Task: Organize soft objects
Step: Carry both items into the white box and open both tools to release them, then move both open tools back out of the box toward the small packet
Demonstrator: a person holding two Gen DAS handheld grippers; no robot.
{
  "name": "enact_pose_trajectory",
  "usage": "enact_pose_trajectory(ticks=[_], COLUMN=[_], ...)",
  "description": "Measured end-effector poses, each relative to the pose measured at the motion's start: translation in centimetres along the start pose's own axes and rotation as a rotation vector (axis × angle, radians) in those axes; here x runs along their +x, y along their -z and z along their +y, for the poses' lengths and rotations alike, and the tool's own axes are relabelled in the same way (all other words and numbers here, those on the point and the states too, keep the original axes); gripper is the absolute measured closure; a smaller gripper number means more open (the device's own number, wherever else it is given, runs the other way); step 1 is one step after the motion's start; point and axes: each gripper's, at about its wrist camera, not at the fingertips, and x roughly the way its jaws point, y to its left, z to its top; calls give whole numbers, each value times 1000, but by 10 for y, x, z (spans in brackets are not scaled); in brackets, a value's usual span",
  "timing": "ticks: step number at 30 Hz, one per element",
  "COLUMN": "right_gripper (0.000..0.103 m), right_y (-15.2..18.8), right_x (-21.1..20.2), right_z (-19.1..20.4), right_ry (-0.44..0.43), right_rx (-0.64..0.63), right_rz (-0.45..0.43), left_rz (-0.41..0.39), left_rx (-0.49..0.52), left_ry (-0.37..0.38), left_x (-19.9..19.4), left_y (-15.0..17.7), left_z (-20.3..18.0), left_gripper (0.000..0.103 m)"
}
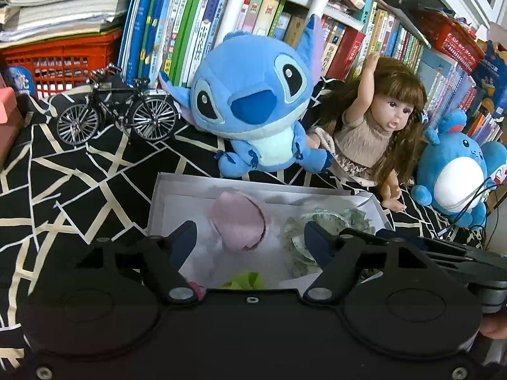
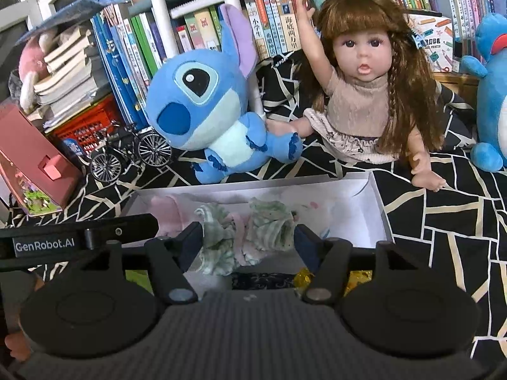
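Right wrist view: the right tool (image 2: 248, 240) spreads wide around a green-and-pink cloth bundle (image 2: 250, 237) inside the white box (image 2: 378, 209), not clearly gripping. The left tool (image 1: 250, 237) gapes empty over a pink cloth (image 1: 237, 221) at the box's left.

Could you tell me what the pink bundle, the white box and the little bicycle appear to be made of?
Pink bundle: soft knit or fleece fabric, matte and fuzzy, rolled with a darker edge.
White box: probably thin cardboard, smooth matte walls with sharp folded corners.
Bicycle: looks like metal, with glinting wire spokes and a black frame; painted plastic parts are possible.
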Motion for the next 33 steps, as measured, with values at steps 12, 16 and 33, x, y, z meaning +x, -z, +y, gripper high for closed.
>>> enact_pose_trajectory(ticks=[12,16,33], right_gripper=[21,19,15], right_y=[7,13,66], right_x=[-41,-58,-115], right_z=[-2,-1,-3], right_ry=[-42,-65,-70], right_rx=[-13,-33,-158], right_rz=[-80,-112,-201], left_rz=[-73,-89,-139], left_rx=[69,102,171], left_ry=[-20,-10,24], left_x=[-41,-56,-104], left_y=[13,23,96], left_z=[-13,-19,-38], left_gripper=[17,16,14])
